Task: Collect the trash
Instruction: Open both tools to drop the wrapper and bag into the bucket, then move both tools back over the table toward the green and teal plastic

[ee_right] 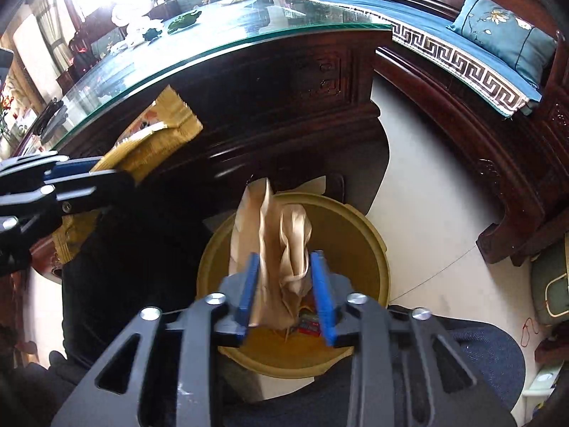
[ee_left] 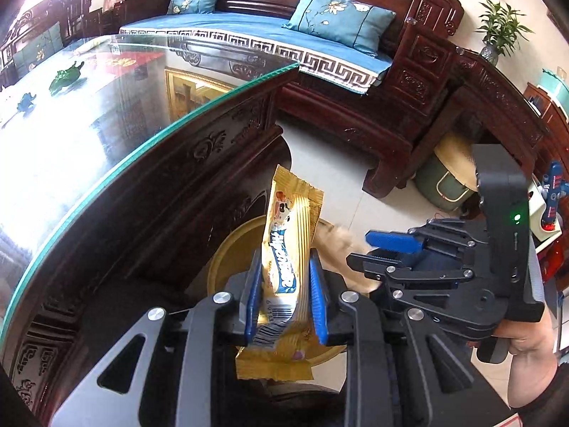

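Note:
My left gripper [ee_left: 284, 267] is shut on a yellow snack wrapper [ee_left: 290, 245], held upright above the rim of a round yellow bin [ee_left: 231, 249] on the floor. My right gripper [ee_right: 286, 274] is shut on a crumpled tan paper napkin [ee_right: 281, 245], held over the open bin [ee_right: 370, 249]. Some small trash lies at the bin's bottom [ee_right: 307, 322]. The right gripper also shows in the left wrist view [ee_left: 373, 249], beside the wrapper. The left gripper and wrapper [ee_right: 156, 142] show at the left of the right wrist view.
A dark carved wooden table with a glass top [ee_left: 106, 114] stands just behind the bin. Green and blue wrappers [ee_left: 65, 76] lie on it. A wooden sofa with blue cushions [ee_left: 338, 17] stands beyond. A green container [ee_left: 441, 185] sits under a side table.

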The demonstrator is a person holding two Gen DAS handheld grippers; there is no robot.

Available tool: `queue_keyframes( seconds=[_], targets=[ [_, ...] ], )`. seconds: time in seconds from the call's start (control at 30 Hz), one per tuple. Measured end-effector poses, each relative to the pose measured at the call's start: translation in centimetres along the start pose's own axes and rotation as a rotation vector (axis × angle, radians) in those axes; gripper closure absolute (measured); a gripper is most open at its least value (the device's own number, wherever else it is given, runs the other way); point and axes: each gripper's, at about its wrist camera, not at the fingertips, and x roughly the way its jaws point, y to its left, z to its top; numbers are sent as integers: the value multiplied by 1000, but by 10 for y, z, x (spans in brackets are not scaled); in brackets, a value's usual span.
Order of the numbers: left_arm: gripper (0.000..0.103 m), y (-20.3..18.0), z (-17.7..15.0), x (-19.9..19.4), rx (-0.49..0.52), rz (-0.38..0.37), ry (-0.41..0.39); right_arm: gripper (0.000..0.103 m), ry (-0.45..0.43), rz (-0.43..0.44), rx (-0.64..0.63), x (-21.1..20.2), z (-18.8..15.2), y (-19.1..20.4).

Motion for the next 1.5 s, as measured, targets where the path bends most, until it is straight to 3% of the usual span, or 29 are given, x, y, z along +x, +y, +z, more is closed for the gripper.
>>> queue_keyframes(
  seconds=[0.1,0.67,0.83,0.97,1.17,1.5],
  targets=[
    [78,2,1,3,-2,-6,13,59,-8,-4,4,-2,2,-1],
    [78,-23,12,52,44,-72,110,58,-157,-26,108,-52,11,-40],
    [67,-33,17,57,66,-73,110,58,-155,-28,124,-52,12,-48],
    [68,-36,17,54,83,-80,103,58,-162,-21,116,-53,15,-47],
    [68,-20,24,35,45,-64,51,58,-189,7,82,-55,34,-33],
    [68,77,55,-32,-128,120,-131,58,-272,149,-117,-45,126,43]
  ],
)
